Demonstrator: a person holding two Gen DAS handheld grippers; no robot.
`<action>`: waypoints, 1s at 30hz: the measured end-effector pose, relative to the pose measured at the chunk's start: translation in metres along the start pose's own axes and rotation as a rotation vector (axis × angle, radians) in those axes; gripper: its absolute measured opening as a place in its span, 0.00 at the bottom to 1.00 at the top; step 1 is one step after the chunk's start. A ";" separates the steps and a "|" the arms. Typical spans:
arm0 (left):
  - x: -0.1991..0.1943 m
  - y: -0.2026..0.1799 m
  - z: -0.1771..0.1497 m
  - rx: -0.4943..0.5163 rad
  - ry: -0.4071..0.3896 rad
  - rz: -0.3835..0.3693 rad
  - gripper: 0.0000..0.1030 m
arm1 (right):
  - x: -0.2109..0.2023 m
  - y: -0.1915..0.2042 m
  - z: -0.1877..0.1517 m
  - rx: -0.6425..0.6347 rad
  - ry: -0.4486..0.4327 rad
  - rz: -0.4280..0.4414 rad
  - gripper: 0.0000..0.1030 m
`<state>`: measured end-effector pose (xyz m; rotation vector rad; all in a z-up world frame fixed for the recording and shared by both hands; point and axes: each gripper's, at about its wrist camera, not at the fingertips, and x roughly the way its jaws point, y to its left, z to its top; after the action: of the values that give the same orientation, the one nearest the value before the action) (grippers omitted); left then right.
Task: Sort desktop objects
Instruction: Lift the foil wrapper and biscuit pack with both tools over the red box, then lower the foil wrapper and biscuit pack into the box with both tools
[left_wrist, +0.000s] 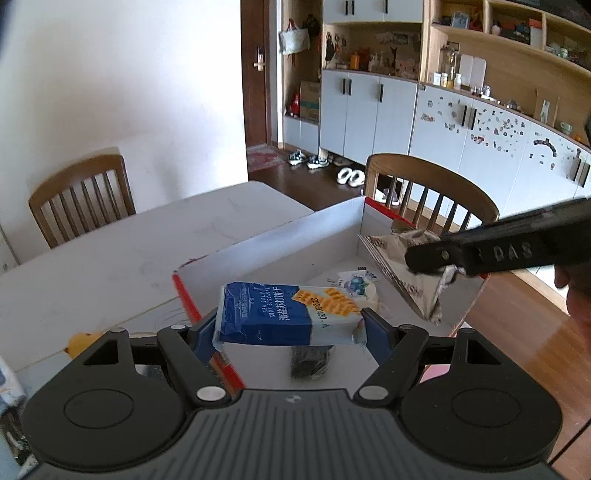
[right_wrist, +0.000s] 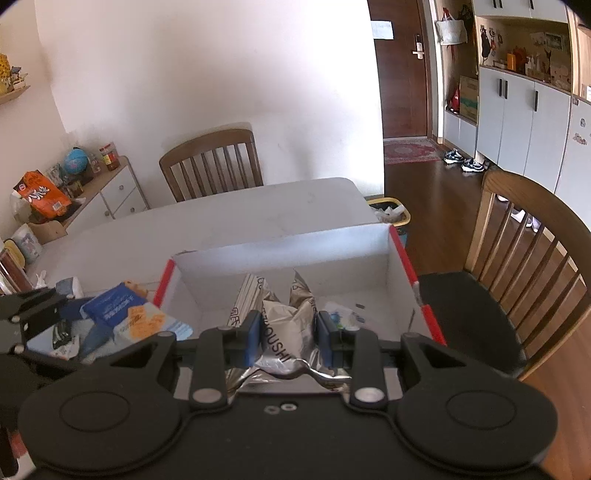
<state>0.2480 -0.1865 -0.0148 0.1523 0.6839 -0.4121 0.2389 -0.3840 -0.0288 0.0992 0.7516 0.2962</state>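
Crackers first: your left gripper (left_wrist: 291, 325) has its blue pads clamped on the two short ends of a flat, rectangular pack of soda crackers (left_wrist: 288, 314), a glossy blue-and-white plastic wrapper printed with orange cracker squares. The pack lies nearly level with its long axis running across the jaws, left to right in the left wrist view, printed face up, and it hangs over the near left corner of the cardboard box (left_wrist: 280, 236). That box is open-topped, white and matte inside, with red-taped corners, and it sits on the pale table (left_wrist: 110, 251); a small dark packet (left_wrist: 309, 360) and a white sachet with a blue picture (left_wrist: 356, 282) lie on its floor. Further right, your right gripper (right_wrist: 287, 334) is closed on a crinkled silver foil bag (right_wrist: 286, 328), the pads squeezing its creased middle so the shiny film bunches between them. The bag is irregular and puffy, with dark lettering, and its long axis runs away from you, one pointed end reaching forward over the box interior and the flattened sealed end trailing back under the gripper body. Seen from the left wrist, this bag hangs above the right side of the box with a pointed corner drooping downward.
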 end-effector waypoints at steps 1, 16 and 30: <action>0.004 0.000 0.002 -0.002 0.008 -0.002 0.75 | 0.001 -0.002 -0.001 -0.002 0.005 0.000 0.30; 0.081 0.007 0.026 -0.054 0.161 -0.011 0.75 | 0.035 -0.021 -0.008 -0.078 0.100 -0.009 0.30; 0.140 0.006 0.034 -0.044 0.292 0.010 0.75 | 0.064 -0.017 -0.011 -0.134 0.231 0.018 0.30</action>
<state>0.3685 -0.2347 -0.0786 0.1763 0.9788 -0.3678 0.2800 -0.3815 -0.0823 -0.0558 0.9575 0.3785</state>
